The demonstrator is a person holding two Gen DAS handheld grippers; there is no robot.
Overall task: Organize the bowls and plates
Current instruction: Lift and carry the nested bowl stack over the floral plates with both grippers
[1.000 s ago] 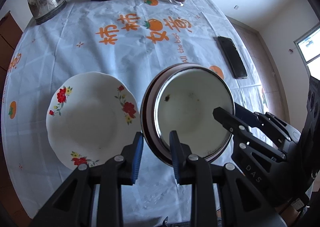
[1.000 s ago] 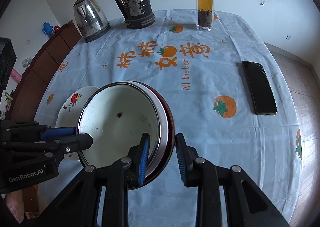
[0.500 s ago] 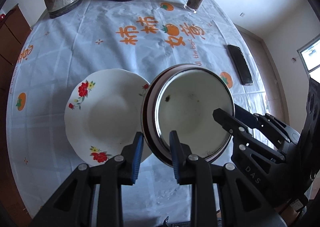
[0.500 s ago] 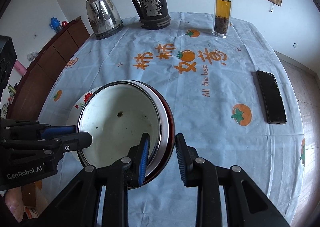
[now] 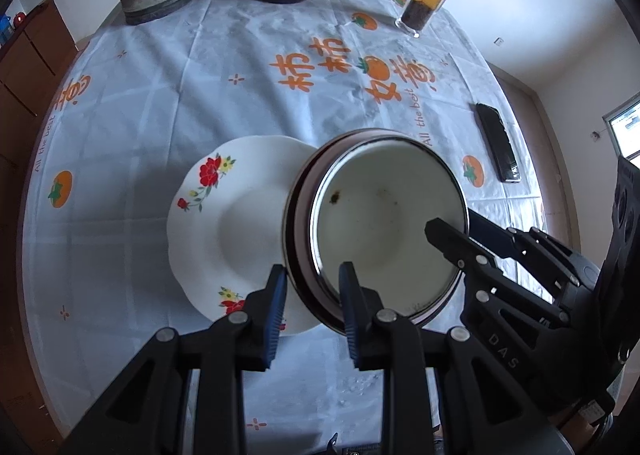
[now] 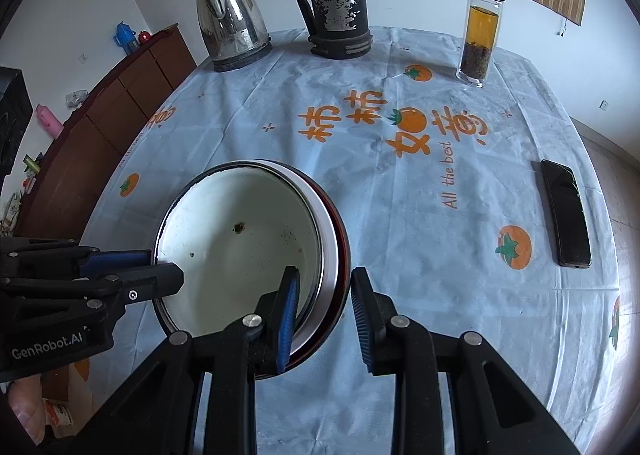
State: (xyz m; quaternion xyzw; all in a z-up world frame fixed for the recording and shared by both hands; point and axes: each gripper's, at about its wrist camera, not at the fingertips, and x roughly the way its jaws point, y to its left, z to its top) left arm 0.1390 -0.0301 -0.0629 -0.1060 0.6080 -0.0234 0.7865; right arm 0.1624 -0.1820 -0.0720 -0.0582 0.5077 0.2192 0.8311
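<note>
Left wrist view: both the left gripper (image 5: 313, 287) and right gripper (image 6: 325, 295) pinch the stiff, slippery enamel bowl (image 5: 384, 231) by opposite rims.

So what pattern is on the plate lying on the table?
White plate with red and yellow flower sprigs around its rim; clearest in the left wrist view.

My black fingers (image 5: 276, 297) carry blue pads. The bowl (image 5: 384, 227) between them is white inside, dark-speckled, with a maroon-brown outside. The plate (image 5: 224, 223) is white with red and yellow flowers. The tablecloth (image 6: 400, 183) is pale blue-white, printed with orange persimmons and orange lettering.
</note>
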